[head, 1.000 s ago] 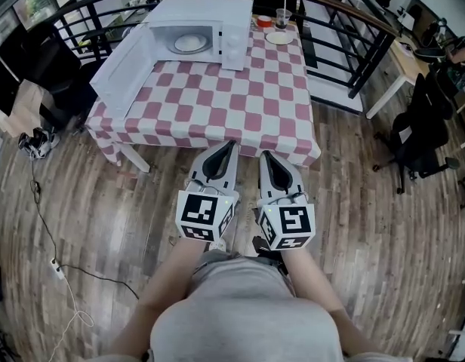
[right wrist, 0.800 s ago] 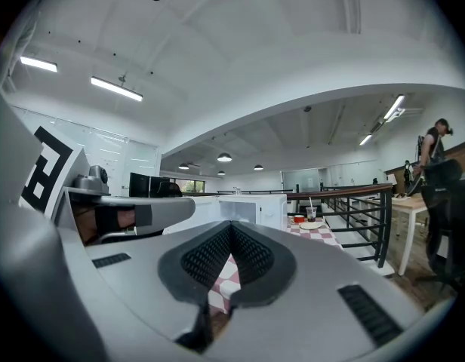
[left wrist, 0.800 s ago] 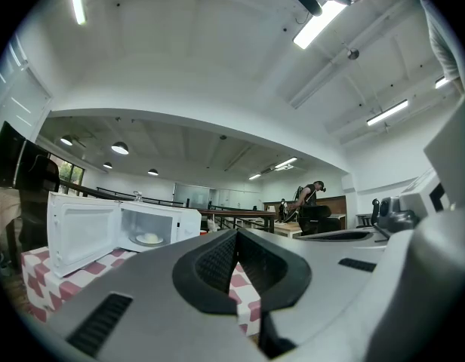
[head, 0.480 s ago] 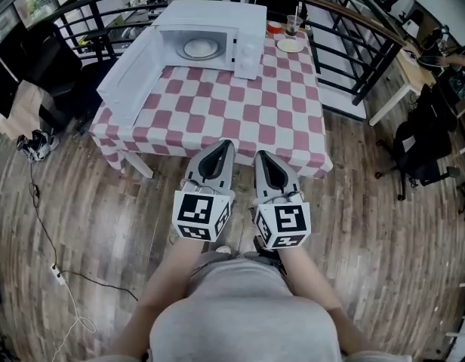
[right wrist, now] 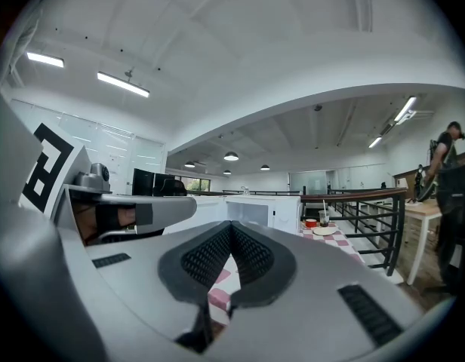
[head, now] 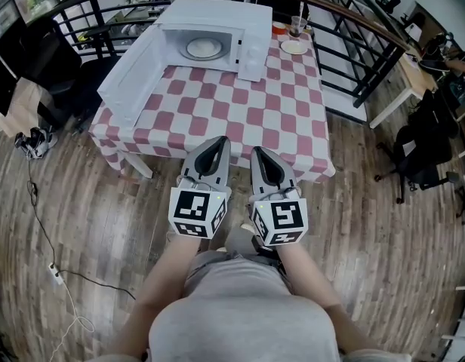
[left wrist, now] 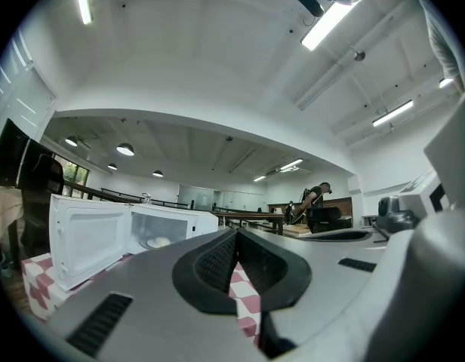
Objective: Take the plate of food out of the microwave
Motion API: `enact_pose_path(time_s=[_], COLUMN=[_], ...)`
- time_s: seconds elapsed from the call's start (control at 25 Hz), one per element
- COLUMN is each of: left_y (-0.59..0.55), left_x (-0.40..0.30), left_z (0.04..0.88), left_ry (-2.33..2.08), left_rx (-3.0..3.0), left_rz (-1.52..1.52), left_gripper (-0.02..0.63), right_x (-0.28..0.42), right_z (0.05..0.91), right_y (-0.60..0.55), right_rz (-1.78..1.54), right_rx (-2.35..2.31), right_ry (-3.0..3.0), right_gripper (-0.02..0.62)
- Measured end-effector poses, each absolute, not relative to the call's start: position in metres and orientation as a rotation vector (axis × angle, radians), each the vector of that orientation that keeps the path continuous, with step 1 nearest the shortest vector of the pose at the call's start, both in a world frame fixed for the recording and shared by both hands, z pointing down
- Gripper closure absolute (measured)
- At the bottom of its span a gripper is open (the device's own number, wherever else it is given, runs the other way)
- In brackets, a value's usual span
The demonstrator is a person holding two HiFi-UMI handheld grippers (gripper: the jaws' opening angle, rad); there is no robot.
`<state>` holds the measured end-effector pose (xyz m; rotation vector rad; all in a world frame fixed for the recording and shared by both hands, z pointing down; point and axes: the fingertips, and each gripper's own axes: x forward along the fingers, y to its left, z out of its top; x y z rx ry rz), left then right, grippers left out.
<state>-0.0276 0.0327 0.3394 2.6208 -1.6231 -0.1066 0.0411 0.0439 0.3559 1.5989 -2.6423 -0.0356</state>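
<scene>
Head view: the microwave [head: 217, 32] stands at the far end of the table [head: 240, 119], with its door [head: 134, 70] swung wide. The plate [head: 203, 48] sits inside, untouched. The left gripper [head: 216, 142] and right gripper [head: 258, 152] are side by side, tips at the table's near edge and well apart from the microwave. Left gripper view: the jaws are pressed together with nothing between them, and the plate with a pale lump of food shows in the open cavity ahead. Right gripper view: the jaws are likewise closed and empty, the microwave far ahead. Judgement: the door is already open. Reaching in, parting a claw, gripping the plate and drawing it out all remain.
</scene>
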Motion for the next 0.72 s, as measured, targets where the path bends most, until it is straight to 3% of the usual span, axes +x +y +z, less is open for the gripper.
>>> enact_pose_path(time_s=[0.72], left_y=[-0.043], left_x=[-0.05], left_z=[0.344], left_ry=[-1.664], left_rx=[2.597], left_rz=[-0.099], left_gripper=[0.606], right_x=[0.016], right_z=[0.362], right_y=[-0.028], right_rz=[-0.035], right_rx=[1.537], right_ry=[-2.681], right_gripper=[0.571])
